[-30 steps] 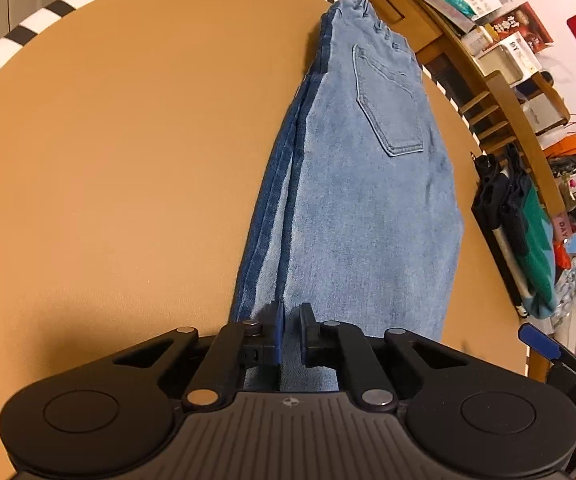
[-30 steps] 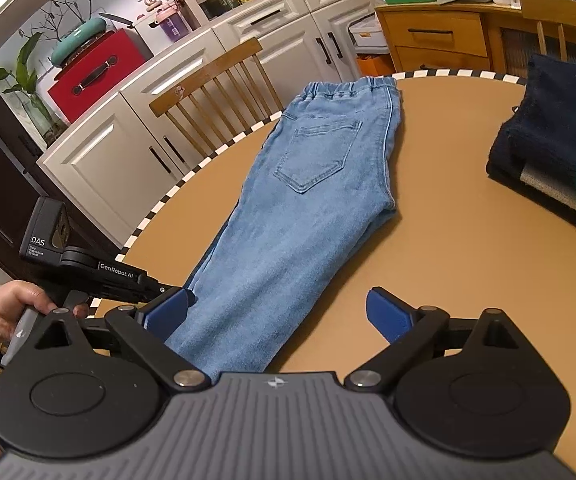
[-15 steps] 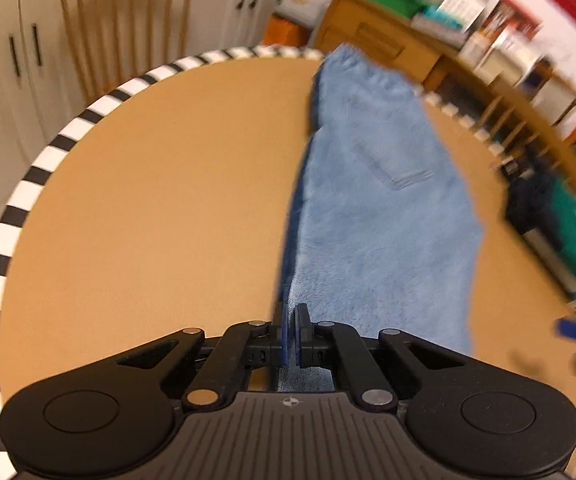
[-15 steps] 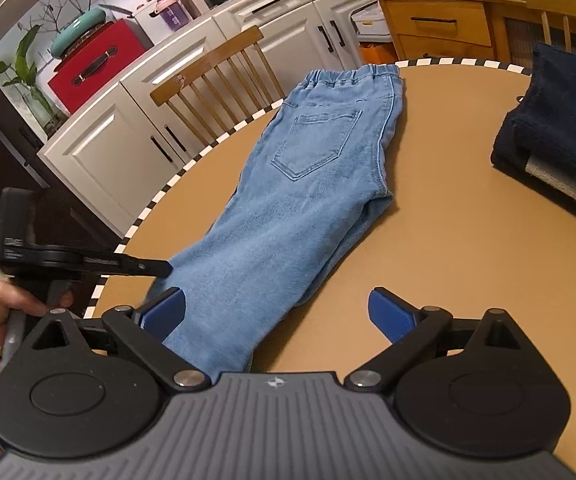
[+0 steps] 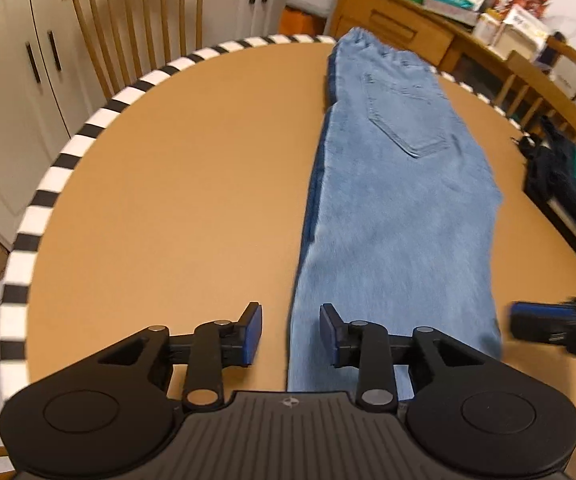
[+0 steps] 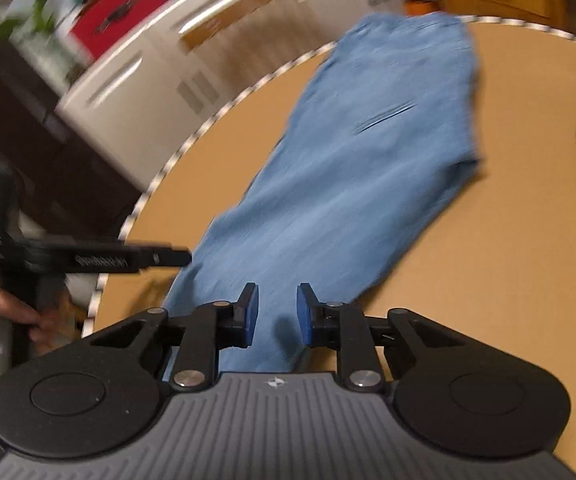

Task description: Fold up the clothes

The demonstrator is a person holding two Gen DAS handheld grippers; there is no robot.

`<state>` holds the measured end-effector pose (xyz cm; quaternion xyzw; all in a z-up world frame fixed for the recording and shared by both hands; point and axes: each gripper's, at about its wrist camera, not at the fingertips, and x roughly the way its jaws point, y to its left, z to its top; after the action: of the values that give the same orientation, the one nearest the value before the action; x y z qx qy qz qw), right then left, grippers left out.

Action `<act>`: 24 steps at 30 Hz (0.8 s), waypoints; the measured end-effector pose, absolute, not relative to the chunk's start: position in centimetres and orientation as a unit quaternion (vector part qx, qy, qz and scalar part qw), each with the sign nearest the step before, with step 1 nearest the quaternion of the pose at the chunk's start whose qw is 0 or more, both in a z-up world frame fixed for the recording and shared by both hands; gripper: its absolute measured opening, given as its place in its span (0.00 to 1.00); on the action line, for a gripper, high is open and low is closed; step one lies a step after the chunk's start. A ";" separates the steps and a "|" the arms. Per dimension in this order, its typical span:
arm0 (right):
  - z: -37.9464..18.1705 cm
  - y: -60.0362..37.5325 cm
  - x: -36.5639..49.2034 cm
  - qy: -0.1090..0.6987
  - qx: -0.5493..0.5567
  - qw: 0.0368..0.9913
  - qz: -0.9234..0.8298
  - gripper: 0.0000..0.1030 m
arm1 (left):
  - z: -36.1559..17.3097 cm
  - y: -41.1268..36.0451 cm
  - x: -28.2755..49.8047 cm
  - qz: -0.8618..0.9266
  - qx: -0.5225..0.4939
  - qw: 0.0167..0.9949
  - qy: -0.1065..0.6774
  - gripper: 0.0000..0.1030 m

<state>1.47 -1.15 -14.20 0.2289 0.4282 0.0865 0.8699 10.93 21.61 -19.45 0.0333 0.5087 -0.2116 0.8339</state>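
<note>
Light blue jeans (image 5: 400, 200), folded lengthwise with a back pocket up, lie on the round tan table (image 5: 168, 184), waistband far, leg hems near me. My left gripper (image 5: 290, 334) is open over the left edge of the leg end, holding nothing. In the blurred right wrist view my right gripper (image 6: 274, 316) is partly open above the leg end of the jeans (image 6: 352, 168), jaws apart with cloth showing between them. The left gripper (image 6: 88, 258) shows at the left there, the right gripper (image 5: 560, 326) at the right of the left wrist view.
A dark navy and green folded garment (image 5: 568, 188) lies at the table's right edge. A wooden chair (image 5: 128, 20) stands behind the table's striped rim (image 5: 68, 160). White cabinets and a cluttered wooden sideboard (image 5: 408, 20) stand beyond.
My left gripper was shut on the jeans' leg edge and has now opened, letting it go. My right gripper has moved left over the leg end and its jaws have narrowed.
</note>
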 end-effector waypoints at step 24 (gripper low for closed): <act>-16.8 9.6 -9.3 0.487 0.146 0.853 0.120 0.40 | -20.9 27.3 -5.8 -0.242 0.060 0.800 0.545 0.35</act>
<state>-9.33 9.55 -16.77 0.1460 0.4869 0.1200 0.8527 -5.77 27.26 -20.90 0.0603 0.5454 -0.2417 0.8003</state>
